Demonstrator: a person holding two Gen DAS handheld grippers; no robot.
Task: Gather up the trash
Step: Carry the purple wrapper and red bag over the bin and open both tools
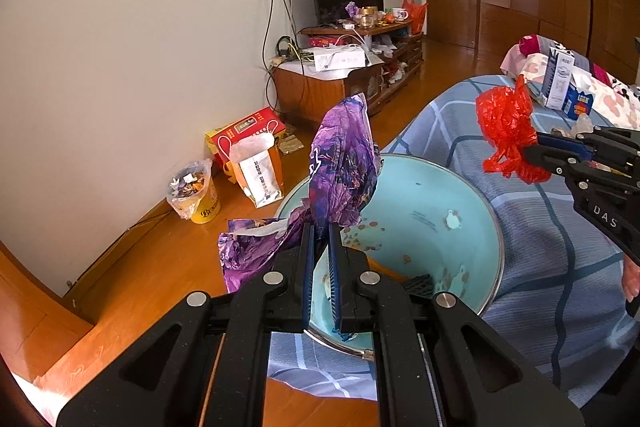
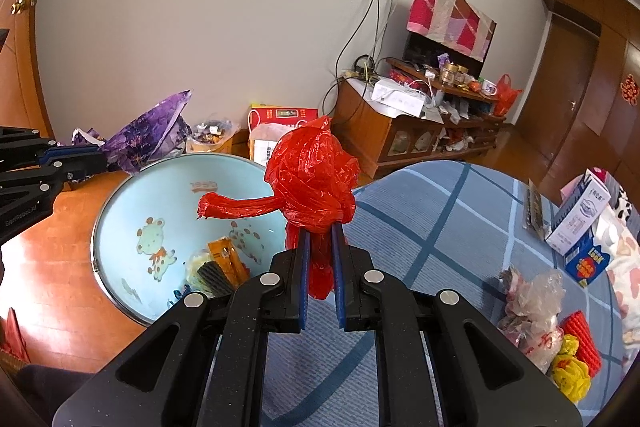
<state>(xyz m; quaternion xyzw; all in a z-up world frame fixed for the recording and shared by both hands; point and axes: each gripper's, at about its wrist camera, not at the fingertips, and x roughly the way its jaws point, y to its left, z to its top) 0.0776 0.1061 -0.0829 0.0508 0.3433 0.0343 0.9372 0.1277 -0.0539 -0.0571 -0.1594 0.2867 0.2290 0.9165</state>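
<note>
Left gripper [image 1: 322, 231] clamped on purple wrapper [image 1: 344, 163]; right gripper [image 2: 320, 235] clamped on red plastic bag [image 2: 312, 179]. Both hang near the blue basin [image 2: 168, 187] rim. Risk: releasing early drops the 2 pieces onto floor or bed.

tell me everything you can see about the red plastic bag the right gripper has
The crumpled red thin-plastic bag is a glossy, translucent film bunched and knotted into a rough ball, with one twisted handle sticking out sideways over the light blue round basin. The right gripper is shut on its lower part, and a tail of film hangs between the blue finger pads. It is held up in the air near the edge of the blue plaid bedcover, touching nothing but the gripper. The left wrist view shows it the same.
</note>
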